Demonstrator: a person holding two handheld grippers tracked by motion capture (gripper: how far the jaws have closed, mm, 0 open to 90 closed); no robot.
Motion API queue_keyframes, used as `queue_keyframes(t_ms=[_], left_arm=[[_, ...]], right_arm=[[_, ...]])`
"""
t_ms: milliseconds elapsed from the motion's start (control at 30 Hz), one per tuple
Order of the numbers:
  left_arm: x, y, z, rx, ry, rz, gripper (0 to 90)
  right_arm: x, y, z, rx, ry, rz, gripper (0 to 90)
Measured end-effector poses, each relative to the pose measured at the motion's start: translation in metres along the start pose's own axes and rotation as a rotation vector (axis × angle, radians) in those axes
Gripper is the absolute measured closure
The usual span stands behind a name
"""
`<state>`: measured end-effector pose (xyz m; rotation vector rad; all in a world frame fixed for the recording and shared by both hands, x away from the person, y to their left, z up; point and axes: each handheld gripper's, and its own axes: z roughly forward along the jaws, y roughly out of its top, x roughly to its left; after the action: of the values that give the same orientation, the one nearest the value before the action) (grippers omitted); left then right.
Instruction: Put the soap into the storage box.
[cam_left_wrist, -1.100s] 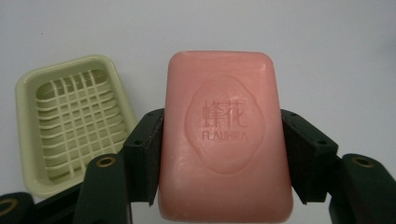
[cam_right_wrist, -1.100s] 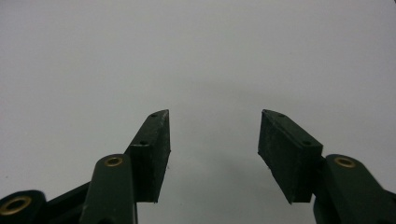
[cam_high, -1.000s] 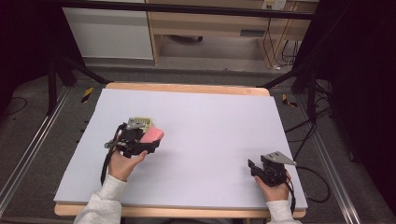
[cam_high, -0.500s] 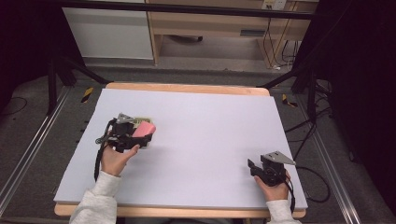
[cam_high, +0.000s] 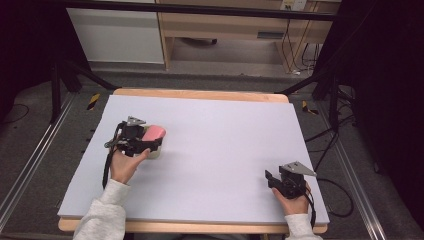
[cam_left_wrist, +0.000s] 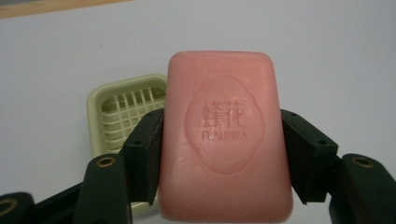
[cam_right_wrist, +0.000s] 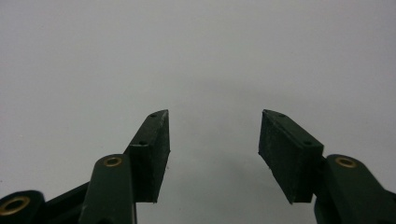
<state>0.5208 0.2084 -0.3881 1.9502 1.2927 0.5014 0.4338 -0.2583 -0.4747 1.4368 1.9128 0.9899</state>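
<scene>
Left hand-held gripper (cam_left_wrist: 219, 154): clamped on pink soap bar (cam_left_wrist: 224, 135), pads pressing both long sides, stamped face toward the camera. Bar held above the counter (cam_high: 225, 130), at its left part. Pale green soap dish (cam_left_wrist: 123, 109) on the counter just behind and beside the bar. Right hand-held gripper (cam_right_wrist: 214, 149): partly open, nothing between the pads, near the counter's front right corner, well apart from the bar.

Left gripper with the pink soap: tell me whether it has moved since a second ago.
Yes. The left gripper, shut on the pink soap, has shifted toward the table's left edge, seen in the high view.
</scene>
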Motion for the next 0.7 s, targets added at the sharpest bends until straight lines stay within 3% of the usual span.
queue_keyframes(t_ms=[400, 700], left_arm=[[0.01, 0.013, 0.011, -0.001, 0.031, -0.01, 37.4], [0.019, 0.014, 0.023, 0.007, 0.049, -0.033, 37.4]], right_arm=[[0.001, 0.001, 0.001, -0.004, 0.002, -0.008, 42.7], [0.002, 0.001, 0.002, 0.0, 0.006, -0.008, 42.8]])
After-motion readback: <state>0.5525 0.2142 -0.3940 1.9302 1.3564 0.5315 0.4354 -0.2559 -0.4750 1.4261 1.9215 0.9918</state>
